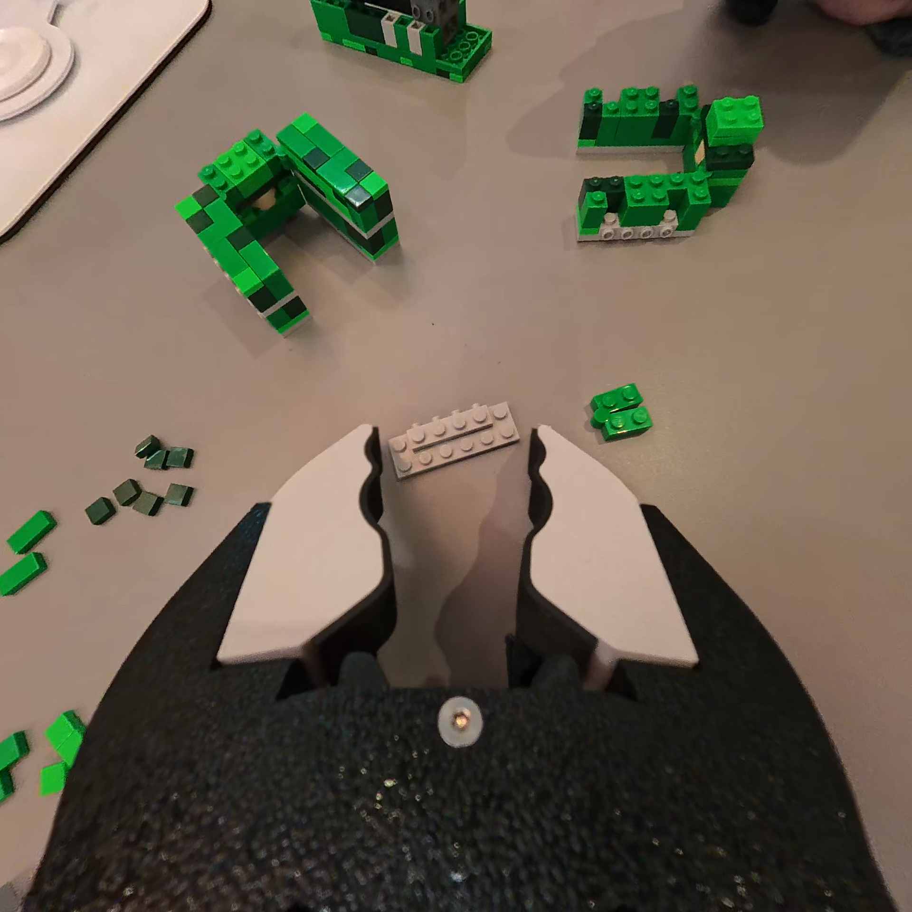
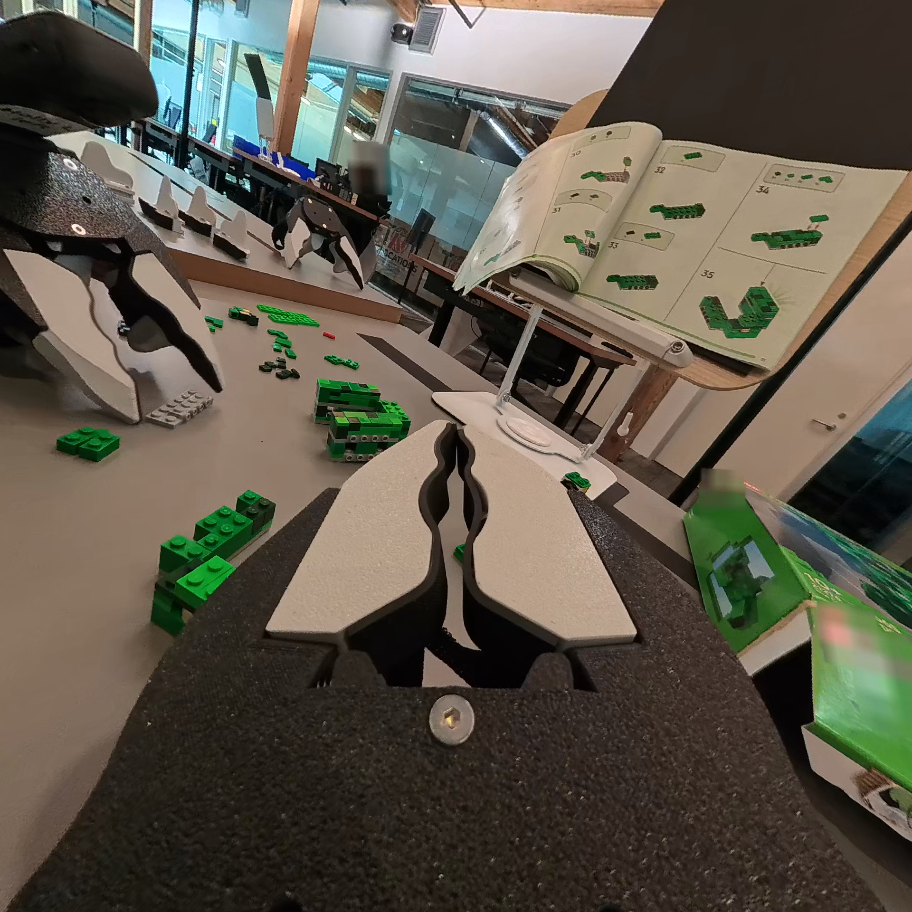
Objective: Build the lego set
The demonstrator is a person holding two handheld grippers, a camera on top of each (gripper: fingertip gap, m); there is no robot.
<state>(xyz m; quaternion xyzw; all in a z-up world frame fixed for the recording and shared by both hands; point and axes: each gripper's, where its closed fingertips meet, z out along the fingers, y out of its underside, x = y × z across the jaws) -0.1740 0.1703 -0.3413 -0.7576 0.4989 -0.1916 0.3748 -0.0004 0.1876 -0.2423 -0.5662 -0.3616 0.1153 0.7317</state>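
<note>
On the table (image 1: 493, 306) at twelve o'clock from my spread-wide left claw (image 1: 455, 434) lies the grey plate (image 1: 454, 439), my right claw (image 2: 455, 432) clenched empty; a skewed pinch could skid it toward the green hinge pieces (image 1: 621, 412).

Items I am seeing over my left gripper (image 1: 455, 434), its fingers (image 1: 325, 533) standing apart: a grey studded plate (image 1: 454, 439) lying flat on the counter (image 1: 493, 321) between the tips; a small green hinge piece (image 1: 621, 411) sitting just to its right; dark green tiles (image 1: 148, 481) lying scattered at left; three green assemblies (image 1: 291, 212) standing farther off.
</note>
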